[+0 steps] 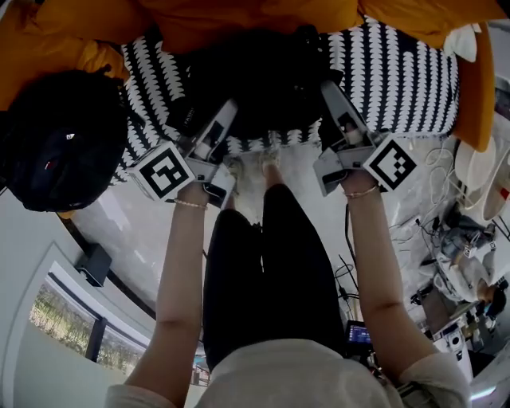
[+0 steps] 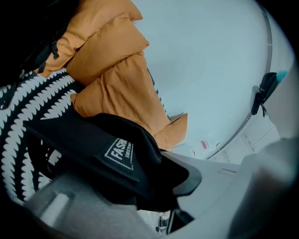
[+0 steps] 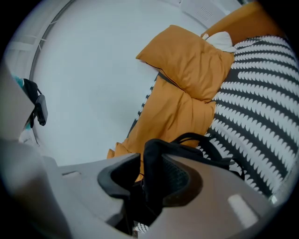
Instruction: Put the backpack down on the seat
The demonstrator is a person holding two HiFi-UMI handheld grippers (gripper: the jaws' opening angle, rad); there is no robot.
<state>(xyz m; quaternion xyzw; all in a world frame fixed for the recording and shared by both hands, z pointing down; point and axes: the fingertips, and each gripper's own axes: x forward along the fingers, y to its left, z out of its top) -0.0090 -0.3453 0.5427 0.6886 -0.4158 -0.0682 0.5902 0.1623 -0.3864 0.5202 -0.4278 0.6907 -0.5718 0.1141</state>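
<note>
The backpack (image 1: 263,80) looks to be down on the seat (image 1: 406,72) already, mid-cushion, w/ orange pillows (image 1: 239,20) behind it. To finish clean, I'd let the weight settle, then free both sides & back straight out so no strap snags. Left claw (image 1: 225,111) is clamped on the backpack's labelled flap, at its left edge. Right claw (image 1: 328,89) stands apart at the right edge, strap (image 3: 154,154) loose betw. its jaws.
</note>
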